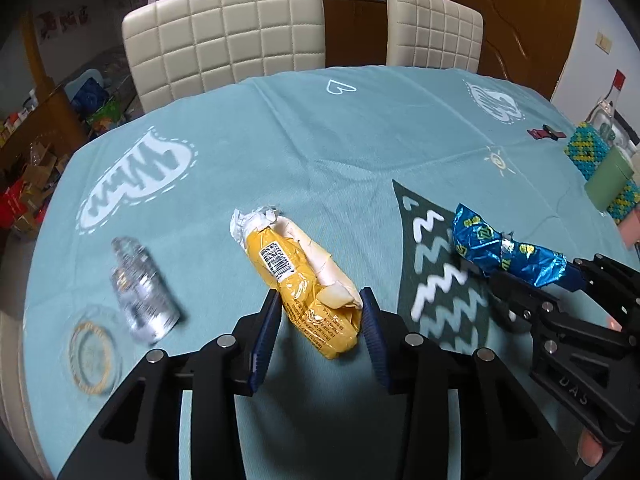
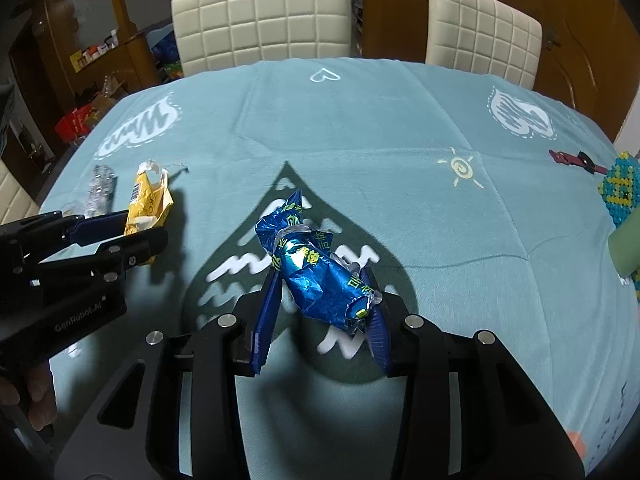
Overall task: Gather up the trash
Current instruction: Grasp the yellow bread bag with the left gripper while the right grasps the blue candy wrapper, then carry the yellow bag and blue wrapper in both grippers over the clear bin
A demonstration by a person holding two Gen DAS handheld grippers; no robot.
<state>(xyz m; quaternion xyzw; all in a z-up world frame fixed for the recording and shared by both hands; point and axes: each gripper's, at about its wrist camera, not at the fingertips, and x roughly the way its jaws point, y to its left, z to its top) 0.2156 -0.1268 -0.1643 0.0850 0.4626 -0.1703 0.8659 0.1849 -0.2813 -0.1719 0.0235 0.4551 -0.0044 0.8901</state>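
Colours and patterns on the bench

Bench cloth [image 1: 320,152] is teal, printed with white scribbles, a heart, a pale yellow sun and a dark teardrop with white zigzags. Yellow wrapper [image 1: 308,288] carries a black barcode; blue foil wrapper [image 2: 316,276] is marked in yellow-green. Chairs [image 1: 228,32] are quilted cream. Fingers [image 1: 264,332] are blue-padded.

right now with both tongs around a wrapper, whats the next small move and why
Probably lift both straight up off the tablecloth. The left tongs pinch the yellow wrapper between their pads, and the right tongs pinch the blue foil wrapper, so both pieces look gripped. The crumpled clear bottle remains.
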